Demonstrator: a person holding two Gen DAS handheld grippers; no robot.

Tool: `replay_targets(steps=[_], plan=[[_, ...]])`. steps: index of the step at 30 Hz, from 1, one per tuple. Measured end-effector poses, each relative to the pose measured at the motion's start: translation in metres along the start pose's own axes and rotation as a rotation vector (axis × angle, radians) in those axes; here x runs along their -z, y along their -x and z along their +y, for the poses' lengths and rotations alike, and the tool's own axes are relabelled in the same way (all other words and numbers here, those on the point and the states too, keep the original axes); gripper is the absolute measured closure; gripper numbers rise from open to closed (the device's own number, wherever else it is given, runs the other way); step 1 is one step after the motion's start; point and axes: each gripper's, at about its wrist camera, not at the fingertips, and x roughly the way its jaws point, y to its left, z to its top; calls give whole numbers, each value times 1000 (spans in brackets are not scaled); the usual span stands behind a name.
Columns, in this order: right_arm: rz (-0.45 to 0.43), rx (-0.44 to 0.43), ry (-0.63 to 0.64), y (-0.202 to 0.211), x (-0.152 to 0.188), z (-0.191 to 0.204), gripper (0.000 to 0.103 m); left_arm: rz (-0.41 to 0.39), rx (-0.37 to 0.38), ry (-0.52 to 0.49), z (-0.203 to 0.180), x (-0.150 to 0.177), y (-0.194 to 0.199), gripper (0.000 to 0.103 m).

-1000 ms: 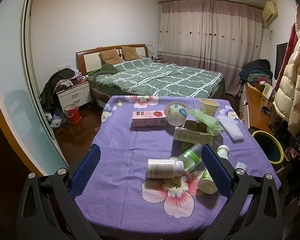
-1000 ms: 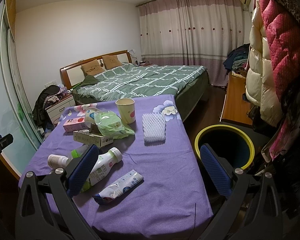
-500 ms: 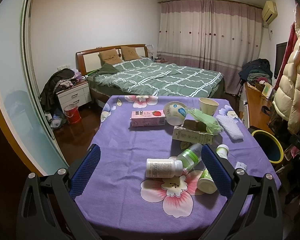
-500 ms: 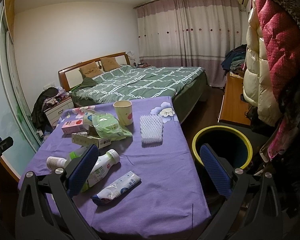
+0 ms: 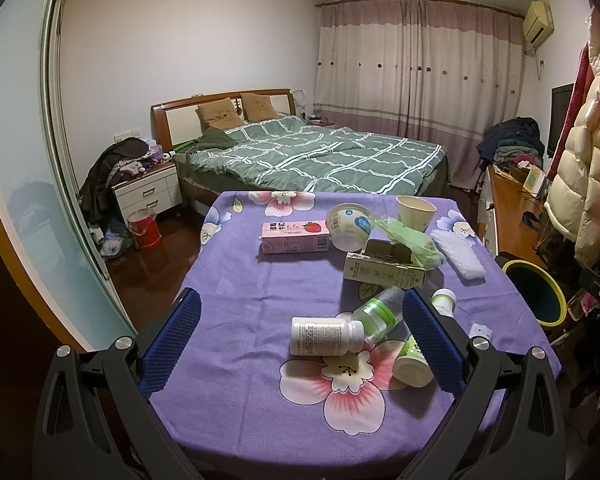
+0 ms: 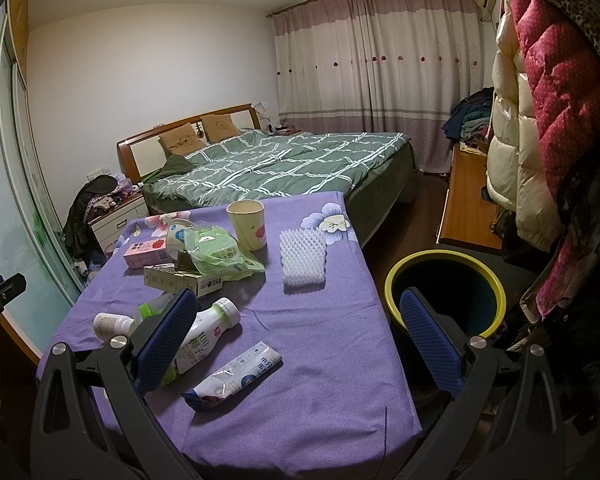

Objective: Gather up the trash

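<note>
Trash point(image 5: 326, 335) on table point(image 5: 236, 288); bin point(image 6: 444, 292) right of it.

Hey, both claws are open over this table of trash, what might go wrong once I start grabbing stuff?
The white pill bottle, clear bottle and drink bottle lie on their sides touching; grabbing one may roll another off the table. The trash bin stands beside the table's edge, so a short toss could miss. The flat wrapper may slip from a claw.
</note>
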Motion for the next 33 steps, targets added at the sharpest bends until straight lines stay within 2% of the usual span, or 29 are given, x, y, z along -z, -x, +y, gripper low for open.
replay_targets(steps=[14, 20, 27, 33], plan=[[22, -1, -7, -8, 3, 2, 6, 9, 1, 2, -4, 3, -5, 4], [43, -5, -1, -21, 1, 3, 6, 19, 6, 9, -7, 7, -19, 4], [76, -30, 28, -54, -5, 16, 6, 41, 2, 13, -6, 3, -46, 4], [109, -81, 53, -100, -11, 37, 6, 63, -1, 17, -3, 1, -65, 4]])
